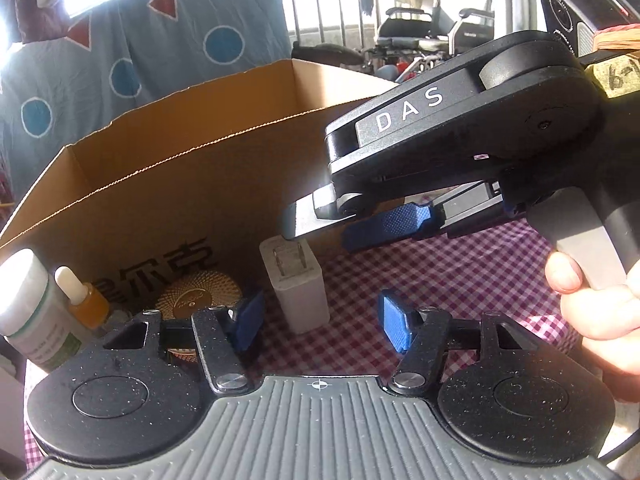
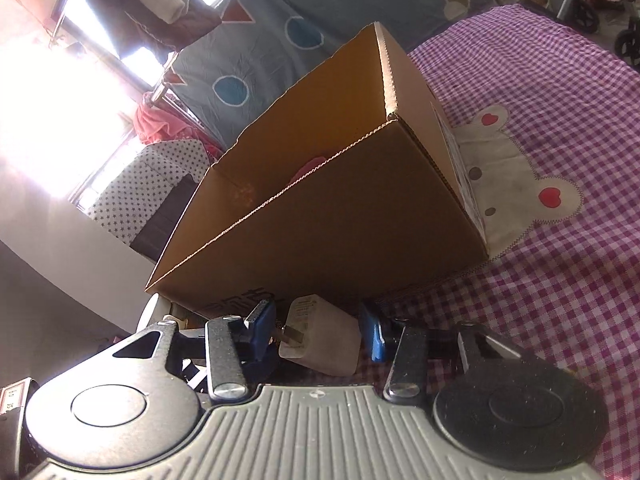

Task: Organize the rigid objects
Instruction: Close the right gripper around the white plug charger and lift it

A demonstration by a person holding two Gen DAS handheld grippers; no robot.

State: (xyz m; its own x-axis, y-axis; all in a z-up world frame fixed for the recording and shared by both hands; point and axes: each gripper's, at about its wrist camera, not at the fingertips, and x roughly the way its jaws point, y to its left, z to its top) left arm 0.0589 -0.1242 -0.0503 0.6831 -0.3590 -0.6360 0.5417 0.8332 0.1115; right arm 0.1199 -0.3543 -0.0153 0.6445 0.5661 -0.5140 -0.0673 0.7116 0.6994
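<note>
A white charger (image 1: 296,292) with two metal prongs stands on the checked cloth, just in front of an open cardboard box (image 1: 180,184). My right gripper (image 2: 318,334) has its blue pads against both sides of the charger (image 2: 324,344), which still rests on the cloth. Seen from the left wrist, the right gripper (image 1: 320,236) reaches in from the right, fingertips at the charger's top. My left gripper (image 1: 322,322) is open, a little short of the charger, with its pads clear of it. A white bottle (image 1: 28,304), an orange dropper bottle (image 1: 84,300) and a gold disc (image 1: 196,296) stand left of the charger.
The cardboard box (image 2: 340,208) is tall and open on top, with something pink (image 2: 308,168) showing inside. A hand (image 1: 592,312) holds the right gripper's handle. The purple checked cloth (image 2: 560,280) runs on to the right, with a bear patch (image 2: 512,184) beside the box.
</note>
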